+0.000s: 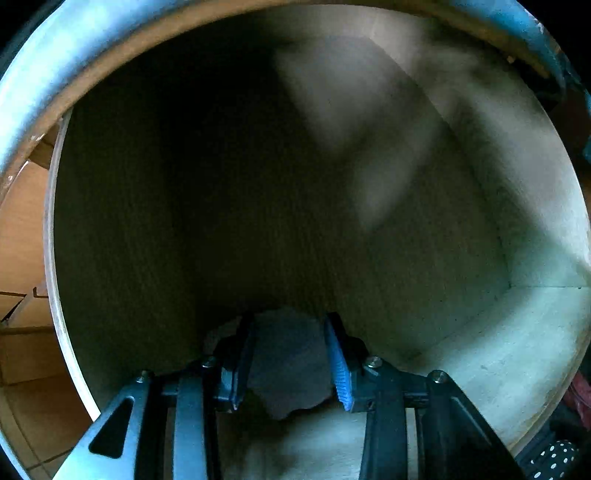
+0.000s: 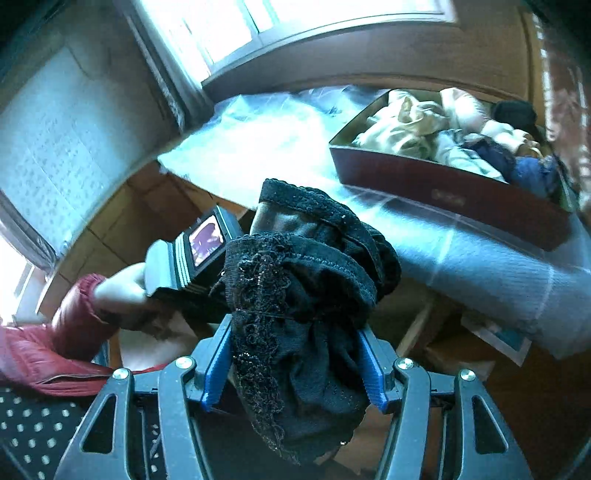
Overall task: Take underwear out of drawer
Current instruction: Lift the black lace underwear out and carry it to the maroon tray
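Note:
In the left wrist view I look straight down into a deep, dark drawer (image 1: 509,343) with pale wooden walls. My left gripper (image 1: 290,356) is near its floor, blue pads (image 1: 338,365) pressed on either side of a dark grey piece of cloth (image 1: 288,365). In the right wrist view my right gripper (image 2: 295,332) is shut on a bunch of black lace underwear (image 2: 295,280), held up in the air. Below and to its left, a hand (image 2: 118,288) in a red sleeve holds the back of the left-hand tool (image 2: 192,258).
A dark red box (image 2: 443,192) holding several light and dark garments stands on a surface covered with clear plastic sheet (image 2: 280,140) at the upper right. A bright window (image 2: 258,26) is behind. Brown floor tiles (image 1: 22,229) show left of the drawer.

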Demonstrator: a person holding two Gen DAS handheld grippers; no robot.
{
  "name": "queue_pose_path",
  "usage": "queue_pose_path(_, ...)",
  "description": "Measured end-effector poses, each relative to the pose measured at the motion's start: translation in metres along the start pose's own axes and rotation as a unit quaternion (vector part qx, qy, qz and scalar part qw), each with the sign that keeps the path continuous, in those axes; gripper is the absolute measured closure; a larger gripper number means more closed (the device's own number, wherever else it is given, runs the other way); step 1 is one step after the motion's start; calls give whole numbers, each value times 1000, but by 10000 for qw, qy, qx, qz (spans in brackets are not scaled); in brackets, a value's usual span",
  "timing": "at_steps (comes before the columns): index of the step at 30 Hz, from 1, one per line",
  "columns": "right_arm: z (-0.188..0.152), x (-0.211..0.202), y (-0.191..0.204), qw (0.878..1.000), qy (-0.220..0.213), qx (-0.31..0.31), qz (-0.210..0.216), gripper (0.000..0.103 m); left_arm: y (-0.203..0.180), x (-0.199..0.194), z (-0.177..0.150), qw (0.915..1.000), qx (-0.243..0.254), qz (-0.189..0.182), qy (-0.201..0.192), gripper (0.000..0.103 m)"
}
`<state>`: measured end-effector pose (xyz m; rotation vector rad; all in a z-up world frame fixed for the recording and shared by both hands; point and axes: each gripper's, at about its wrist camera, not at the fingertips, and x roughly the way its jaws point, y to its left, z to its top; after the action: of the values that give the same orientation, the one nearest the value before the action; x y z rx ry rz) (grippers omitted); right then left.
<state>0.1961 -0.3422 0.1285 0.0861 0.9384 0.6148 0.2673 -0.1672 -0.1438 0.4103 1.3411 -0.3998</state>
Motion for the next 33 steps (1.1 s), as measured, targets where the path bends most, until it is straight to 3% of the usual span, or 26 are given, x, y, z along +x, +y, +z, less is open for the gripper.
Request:
queue_pose_path(3, -19, -13, -10, 9998, -91, 66, -189, 42, 0, 0, 0, 10000, 8, 26, 23, 66)
queue_pose_path(8, -17, -46, -43, 9982, -449, 307, -250, 42, -1, -2, 4, 10000, 9, 47, 50, 66)
queue_pose_path(11, -15, -61, -73, 9956, -720, 290, -521, 42, -3, 8, 0, 10000, -13, 59, 27, 66)
queue_pose_path(22, 48, -80, -149, 9840, -1102, 581, -1272, 42, -7, 6, -7, 9999, -88, 114, -67, 67)
queue_pose_path(33, 106, -44, -184, 9759, -1030, 769, -1761, 42, -9, 4, -13, 9994, -175, 262, -142, 69)
